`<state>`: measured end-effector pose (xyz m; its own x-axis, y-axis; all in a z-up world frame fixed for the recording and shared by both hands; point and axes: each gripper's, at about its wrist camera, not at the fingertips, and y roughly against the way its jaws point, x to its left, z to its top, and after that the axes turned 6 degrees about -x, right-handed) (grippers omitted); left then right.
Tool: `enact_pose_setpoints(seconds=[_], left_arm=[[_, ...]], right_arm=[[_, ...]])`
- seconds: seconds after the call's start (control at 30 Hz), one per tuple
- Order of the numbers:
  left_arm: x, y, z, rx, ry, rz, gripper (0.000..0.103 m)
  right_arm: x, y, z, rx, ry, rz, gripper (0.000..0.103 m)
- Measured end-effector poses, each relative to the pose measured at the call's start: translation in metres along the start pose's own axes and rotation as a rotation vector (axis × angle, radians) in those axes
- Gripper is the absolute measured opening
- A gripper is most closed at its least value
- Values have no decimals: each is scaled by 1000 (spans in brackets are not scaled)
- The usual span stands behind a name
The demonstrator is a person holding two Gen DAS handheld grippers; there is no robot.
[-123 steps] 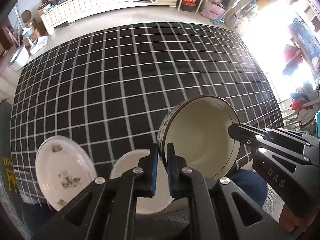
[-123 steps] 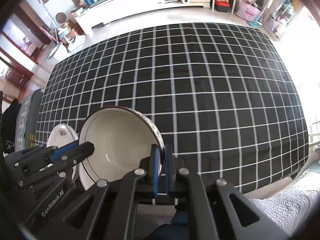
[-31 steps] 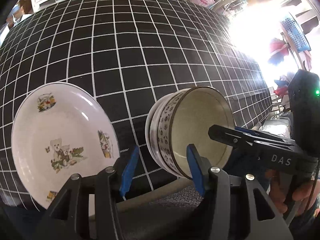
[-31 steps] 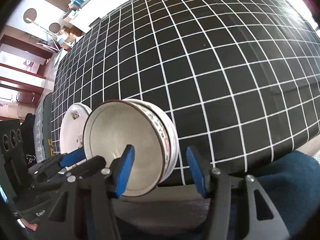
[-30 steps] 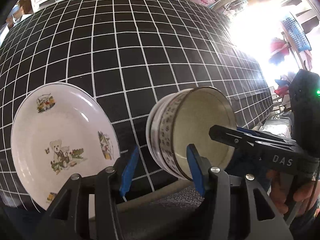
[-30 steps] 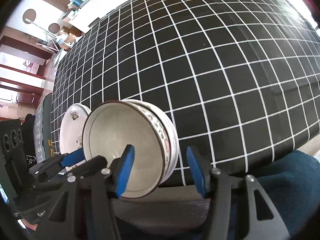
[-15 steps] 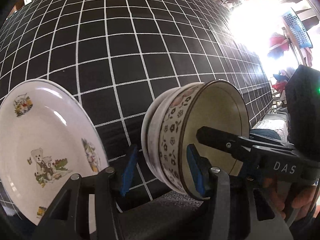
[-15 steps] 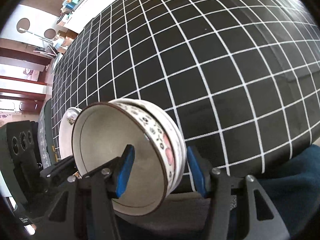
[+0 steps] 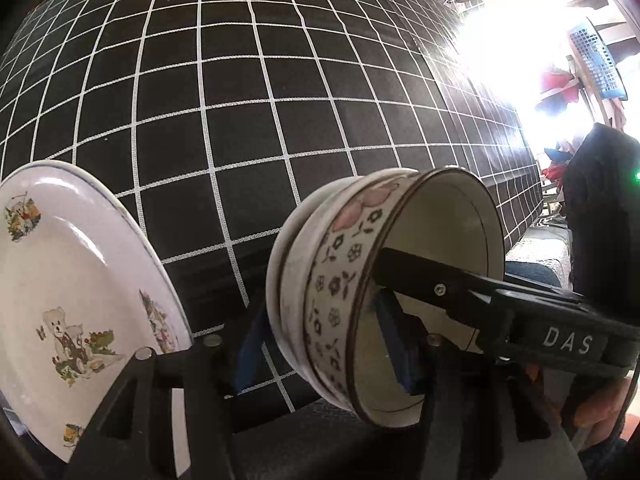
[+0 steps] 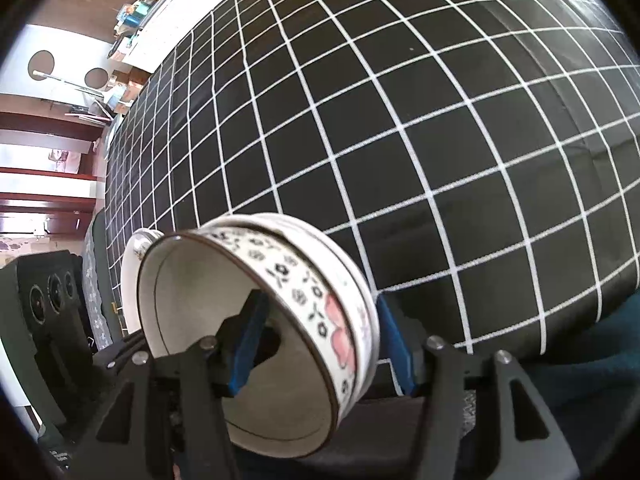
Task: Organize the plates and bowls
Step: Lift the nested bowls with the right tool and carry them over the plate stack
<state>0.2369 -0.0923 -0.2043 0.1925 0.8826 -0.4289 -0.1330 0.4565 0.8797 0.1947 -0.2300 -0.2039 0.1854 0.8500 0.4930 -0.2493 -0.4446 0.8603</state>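
A flower-patterned bowl (image 9: 344, 280) sits nested inside a white bowl (image 9: 286, 264) near the front edge of the black grid tablecloth (image 9: 240, 140). My left gripper (image 9: 320, 340) straddles the bowls' left wall, one blue pad inside and one outside. Its jaws are opening and neither pad presses on the wall. My right gripper (image 10: 320, 344) straddles the right wall of the same patterned bowl (image 10: 304, 300) in the same way, its jaws also opening. One right gripper finger (image 9: 440, 288) reaches into the bowl. A white plate with a bear picture (image 9: 60, 280) lies left of the bowls.
The table's front edge runs just under the bowls, and the cloth (image 10: 400, 120) stretches far behind them. A person's hand (image 9: 600, 412) holds the right gripper. Dark blue fabric (image 10: 592, 340) is below the table edge, and shelves and clutter stand at the room's far side.
Earlier both grippers were shut on the patterned bowl's rim. Now it rests in the white bowl with both jaws apart. Over the last second both grippers sank closer and their jaws widened slightly.
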Motion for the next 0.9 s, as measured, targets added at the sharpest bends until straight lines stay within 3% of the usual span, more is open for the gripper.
enact_pose_setpoints(seconds=[0.37,0.57,0.9], left_arm=[[-17,-9,4,4,-27,42,62],[-28,-15,9,7,-7,65,63],[-40,-23,9,6,5,75,63]], right_arm=[[-3,2,-2,3,-18,-3,68],[-4,5,-4,-21,-67,-23,68],[12,5,0,1,-41,-81,68]])
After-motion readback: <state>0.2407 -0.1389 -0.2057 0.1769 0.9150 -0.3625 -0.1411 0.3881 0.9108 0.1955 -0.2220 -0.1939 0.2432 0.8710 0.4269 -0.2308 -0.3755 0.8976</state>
